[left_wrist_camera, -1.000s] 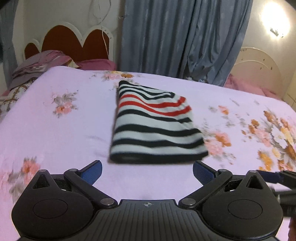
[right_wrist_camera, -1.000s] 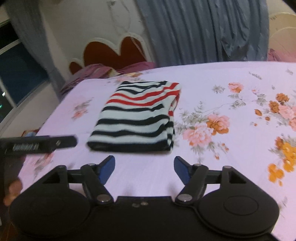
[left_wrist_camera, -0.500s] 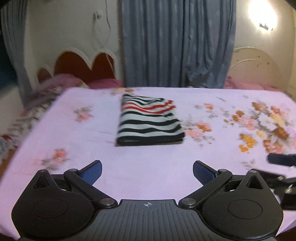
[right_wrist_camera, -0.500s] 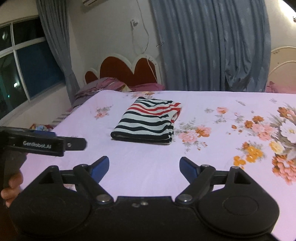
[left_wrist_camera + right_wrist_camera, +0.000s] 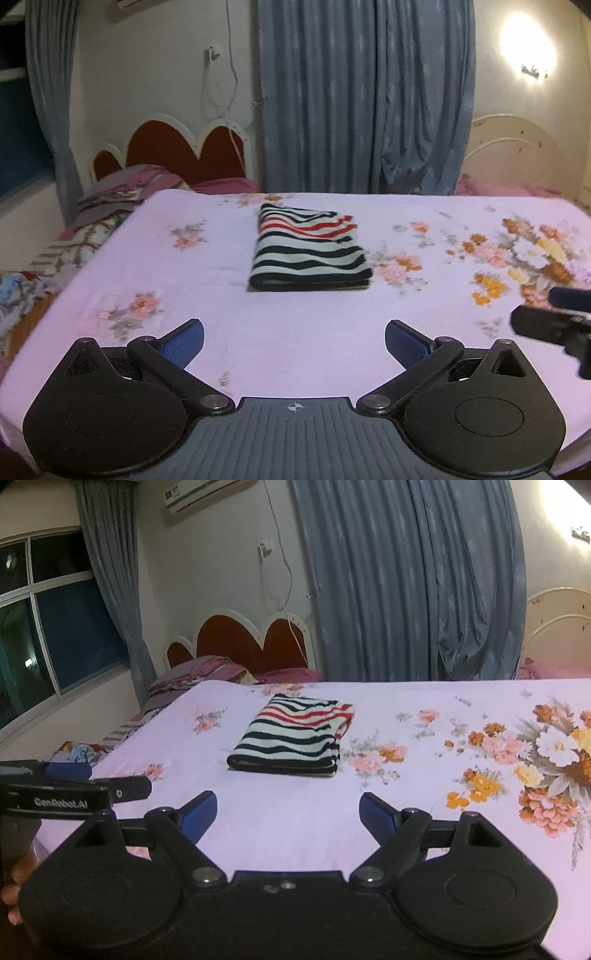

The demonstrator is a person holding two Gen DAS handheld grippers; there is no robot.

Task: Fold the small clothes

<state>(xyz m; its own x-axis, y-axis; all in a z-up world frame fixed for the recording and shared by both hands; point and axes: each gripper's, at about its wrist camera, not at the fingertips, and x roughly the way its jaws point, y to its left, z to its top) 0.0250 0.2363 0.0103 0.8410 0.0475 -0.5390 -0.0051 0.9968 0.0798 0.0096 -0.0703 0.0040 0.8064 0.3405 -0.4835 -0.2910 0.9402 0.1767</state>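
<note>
Here, a folded striped garment point(image 5: 308, 254) lies mid-frame on the floral bed point(image 5: 184, 306), well beyond both grippers' released, empty fingers point(image 5: 188, 338).

Floral pink bed point(image 5: 295, 332), scalloped red headboard point(image 5: 255, 638), blue curtains point(image 5: 365, 96), dark window point(image 5: 44, 627), glowing wall lamp point(image 5: 526, 55)

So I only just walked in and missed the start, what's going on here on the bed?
A person is folding small clothes with a handheld tool in each hand. The striped garment lies folded into a neat rectangle on the floral bedsheet. Neither tool is touching it: the left tool and the right tool are both open, empty, and held short of it over the near part of the bed.
</note>
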